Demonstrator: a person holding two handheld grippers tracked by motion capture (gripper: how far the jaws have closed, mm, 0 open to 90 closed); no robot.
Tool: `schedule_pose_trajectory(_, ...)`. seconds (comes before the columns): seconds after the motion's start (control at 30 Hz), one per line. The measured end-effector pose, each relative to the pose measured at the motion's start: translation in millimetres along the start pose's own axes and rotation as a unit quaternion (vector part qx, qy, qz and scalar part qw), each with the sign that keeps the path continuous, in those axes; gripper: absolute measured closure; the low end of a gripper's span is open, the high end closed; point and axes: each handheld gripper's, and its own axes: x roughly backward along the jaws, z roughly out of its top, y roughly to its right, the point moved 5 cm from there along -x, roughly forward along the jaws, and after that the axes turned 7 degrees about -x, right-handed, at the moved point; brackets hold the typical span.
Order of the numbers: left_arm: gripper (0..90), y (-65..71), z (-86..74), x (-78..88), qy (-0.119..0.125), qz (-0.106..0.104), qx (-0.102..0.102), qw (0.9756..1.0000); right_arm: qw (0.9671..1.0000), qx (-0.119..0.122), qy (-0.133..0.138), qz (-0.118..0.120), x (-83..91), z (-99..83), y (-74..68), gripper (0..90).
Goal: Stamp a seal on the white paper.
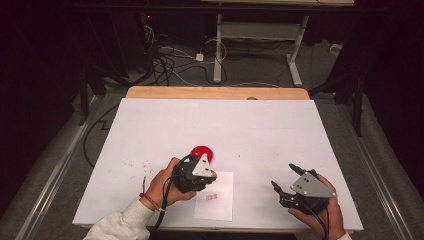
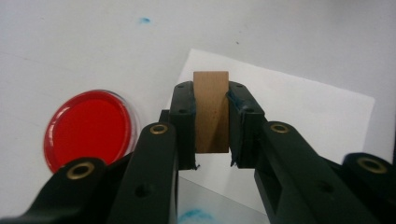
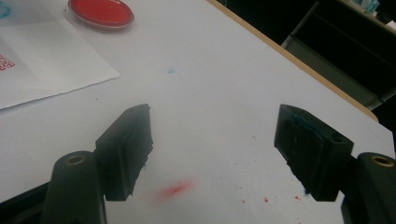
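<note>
Red ink pad point(image 1: 203, 152) beside bare table point(image 1: 260, 130)

**Three cameras over my table**

The high view looks forward and down from above my side. My left gripper point(image 2: 211, 158) view rides close, aimed steeply down over a white paper sheet point(image 2: 299, 121). My right gripper point(image 3: 215, 154) view sits low, looking across the table's far edge. All three share the round red ink dish point(image 1: 202, 152).

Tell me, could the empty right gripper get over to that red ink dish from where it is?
Probably yes: the right gripper stands open, and bare table lies between it and the red ink dish.
</note>
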Motion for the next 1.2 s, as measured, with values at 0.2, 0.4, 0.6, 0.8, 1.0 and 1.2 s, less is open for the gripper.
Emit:
schedule_pose_trajectory(0.2, 73.2, -3.7, -4.9, 3.4, 0.014, 0.03, 0.001, 0.9995, 1.0, -0.003, 0.002, 0.0, 0.6, 0.5, 0.0, 27.8)
schedule_pose_trajectory(0.4, 73.2, -9.2, -7.9, 9.7, 0.03, 0.047, 0.007, 0.9984, 1.0, -0.003, 0.002, 0.001, 0.4, 0.4, 0.4, 27.8)
schedule_pose_trajectory(0.6, 73.2, -21.9, -13.9, 16.0, 0.015, 0.048, 0.024, 0.9985, 1.0, -0.006, 0.001, 0.0, -0.2, 0.4, 1.7, 27.9)
schedule_pose_trajectory(0.8, 73.2, -39.0, -22.8, 19.1, -0.001, 0.047, 0.049, 0.9977, 1.0, -0.009, -0.002, 0.002, -1.3, 0.6, 1.0, 27.9)
schedule_pose_trajectory(1.0, 73.2, -53.0, -26.3, 20.6, -0.008, 0.039, 0.066, 0.997, 1.0, -0.006, -0.004, 0.002, -2.4, -0.3, 0.4, 27.9)
schedule_pose_trajectory(1.2, 73.1, -63.7, -21.9, 15.8, -0.021, 0.026, 0.065, 0.9973, 0.9999, -0.008, -0.007, -0.001, -3.1, -1.4, 1.1, 27.9)
